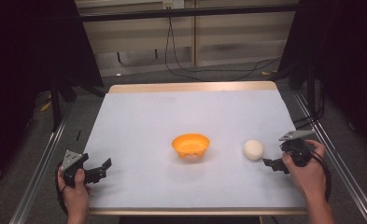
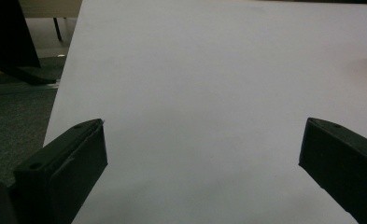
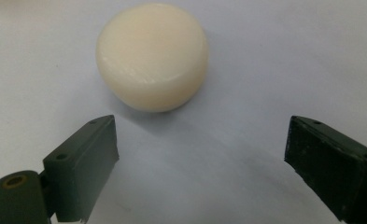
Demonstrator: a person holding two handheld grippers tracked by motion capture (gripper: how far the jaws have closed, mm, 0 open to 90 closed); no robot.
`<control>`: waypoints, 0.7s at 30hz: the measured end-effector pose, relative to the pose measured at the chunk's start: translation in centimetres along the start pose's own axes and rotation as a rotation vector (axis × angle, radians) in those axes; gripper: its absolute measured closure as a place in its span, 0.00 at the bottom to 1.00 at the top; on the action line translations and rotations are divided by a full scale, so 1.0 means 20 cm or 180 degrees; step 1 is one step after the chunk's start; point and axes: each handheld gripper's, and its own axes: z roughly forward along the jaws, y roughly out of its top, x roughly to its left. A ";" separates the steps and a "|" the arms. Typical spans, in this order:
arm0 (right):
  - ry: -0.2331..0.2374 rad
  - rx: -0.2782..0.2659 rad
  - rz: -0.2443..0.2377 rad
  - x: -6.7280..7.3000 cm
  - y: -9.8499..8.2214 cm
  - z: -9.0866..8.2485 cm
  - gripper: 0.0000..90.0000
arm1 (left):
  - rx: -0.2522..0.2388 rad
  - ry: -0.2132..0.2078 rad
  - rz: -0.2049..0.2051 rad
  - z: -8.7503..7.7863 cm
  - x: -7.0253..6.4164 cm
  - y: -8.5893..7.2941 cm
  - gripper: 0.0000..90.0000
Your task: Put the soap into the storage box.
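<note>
Two grippers frame the work. We see the right gripper with jaws spread wide and empty; the cream ball lies just ahead of its tips, not yet between them, and the orange bowl sits farther beyond the ball. Our left gripper rests open over bare paper, holding nothing. We judge the risk thus: an off-centre closure would squeeze the round ball out sideways and set it rolling across the table.
</note>
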 end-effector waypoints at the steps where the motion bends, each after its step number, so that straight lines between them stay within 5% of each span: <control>1: 0.0003 0.0019 -0.0018 0.00 0.01 0.00 0.10 | -0.0002 -0.0009 0.0000 0.00 0.00 0.00 0.01; 21: 0.0178 0.0149 -0.0099 0.06 0.15 0.08 0.06 | 0.0001 -0.0021 -0.0014 0.00 0.00 0.00 0.01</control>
